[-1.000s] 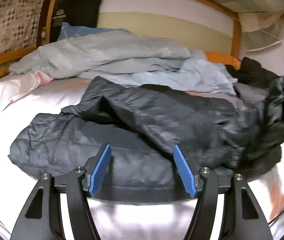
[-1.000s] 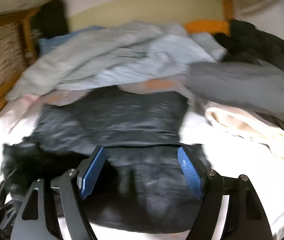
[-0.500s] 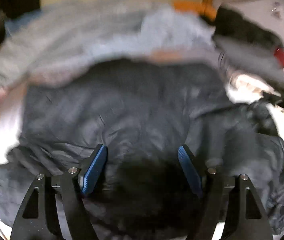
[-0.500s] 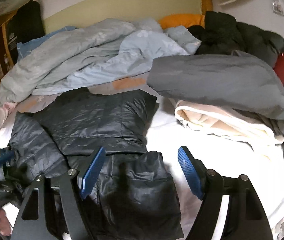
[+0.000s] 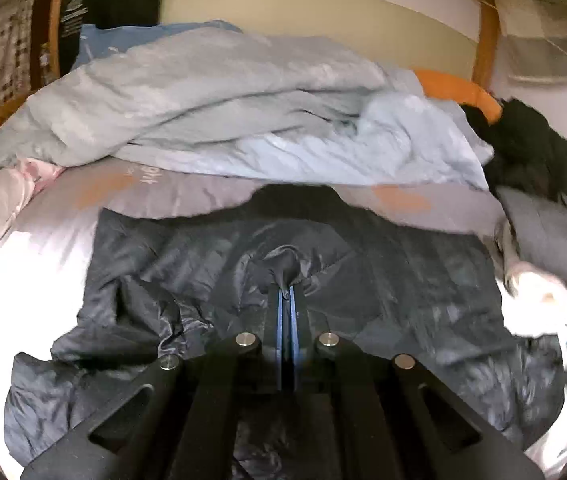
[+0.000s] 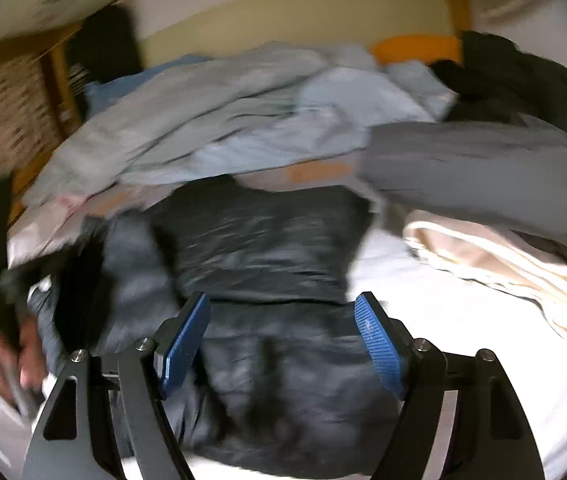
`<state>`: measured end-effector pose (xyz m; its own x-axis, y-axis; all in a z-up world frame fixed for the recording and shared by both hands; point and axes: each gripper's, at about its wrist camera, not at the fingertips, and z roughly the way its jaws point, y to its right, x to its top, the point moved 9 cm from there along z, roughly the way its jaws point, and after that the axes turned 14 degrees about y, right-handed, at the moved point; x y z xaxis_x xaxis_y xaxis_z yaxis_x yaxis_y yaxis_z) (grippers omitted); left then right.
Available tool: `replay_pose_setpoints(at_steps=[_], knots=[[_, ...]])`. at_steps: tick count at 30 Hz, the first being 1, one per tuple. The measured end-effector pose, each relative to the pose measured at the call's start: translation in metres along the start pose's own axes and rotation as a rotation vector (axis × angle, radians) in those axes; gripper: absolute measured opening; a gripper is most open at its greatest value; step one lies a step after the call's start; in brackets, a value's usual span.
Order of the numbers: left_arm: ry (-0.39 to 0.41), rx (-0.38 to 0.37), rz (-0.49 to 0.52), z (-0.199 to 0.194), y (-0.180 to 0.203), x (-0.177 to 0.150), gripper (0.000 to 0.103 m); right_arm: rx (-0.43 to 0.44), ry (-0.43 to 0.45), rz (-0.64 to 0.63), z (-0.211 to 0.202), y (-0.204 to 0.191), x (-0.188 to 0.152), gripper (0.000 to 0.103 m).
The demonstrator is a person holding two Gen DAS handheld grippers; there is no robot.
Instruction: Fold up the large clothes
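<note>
Dark jacket (image 5: 203,280) pinched by down-tilted left tongs (image 5: 286,288); right tongs (image 6: 283,320) spread above it

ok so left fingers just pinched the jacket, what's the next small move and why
Probably lift the left gripper a little and carry its pinched fold across the dark jacket. Its fingers have just closed on a tuft of fabric, while the right gripper hangs open above the jacket, holding nothing.

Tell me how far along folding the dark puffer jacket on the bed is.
Early. Done: one part of the dark jacket already lies folded over its middle. In hand: the left gripper has just closed and pinches a tuft of the fabric; the right gripper hangs open over it. Left: the crumpled sleeve side and the final folds.
</note>
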<state>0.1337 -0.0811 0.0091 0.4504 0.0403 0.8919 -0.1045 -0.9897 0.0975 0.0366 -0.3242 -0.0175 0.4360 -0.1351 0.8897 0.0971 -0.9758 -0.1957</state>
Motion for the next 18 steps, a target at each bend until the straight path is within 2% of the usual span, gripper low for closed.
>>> replay_pose_setpoints(at_steps=[1, 2, 5, 9, 11, 12, 13, 14, 15, 17, 18], knots=[[0.007, 0.004, -0.015, 0.001, -0.003, 0.004, 0.003, 0.064, -0.017, -0.012, 0.002, -0.016, -0.006, 0.077], [0.011, 0.006, -0.023, 0.001, -0.006, 0.006, 0.003, 0.088, -0.022, -0.017, 0.002, -0.023, -0.010, 0.077], [0.022, 0.010, -0.034, 0.000, -0.015, 0.005, 0.003, 0.098, -0.028, -0.053, 0.009, -0.044, -0.026, 0.077], [0.096, 0.075, -0.048, -0.012, -0.033, 0.002, 0.003, 0.133, -0.154, -0.122, 0.027, -0.065, -0.061, 0.071], [0.116, 0.044, -0.064, -0.018, -0.038, 0.000, 0.004, 0.120, -0.221, -0.122, 0.034, -0.066, -0.077, 0.059], [0.113, 0.033, -0.059, -0.020, -0.039, -0.002, 0.006, 0.122, -0.219, -0.114, 0.035, -0.066, -0.080, 0.046], [0.112, 0.036, -0.041, -0.021, -0.040, -0.003, 0.008, 0.106, -0.198, -0.112, 0.034, -0.064, -0.078, 0.024], [0.118, 0.040, -0.019, -0.023, -0.040, -0.004, 0.009, 0.089, -0.178, -0.118, 0.033, -0.062, -0.075, 0.015], [0.129, 0.044, 0.006, -0.027, -0.040, -0.003, 0.015, 0.057, -0.133, -0.134, 0.031, -0.059, -0.065, 0.009], [0.171, 0.072, 0.058, -0.036, -0.044, 0.001, 0.022, -0.006, -0.062, -0.159, 0.028, -0.049, -0.047, 0.007], [0.193, 0.083, 0.078, -0.040, -0.046, 0.003, 0.022, -0.042, -0.026, -0.168, 0.026, -0.041, -0.036, 0.007]])
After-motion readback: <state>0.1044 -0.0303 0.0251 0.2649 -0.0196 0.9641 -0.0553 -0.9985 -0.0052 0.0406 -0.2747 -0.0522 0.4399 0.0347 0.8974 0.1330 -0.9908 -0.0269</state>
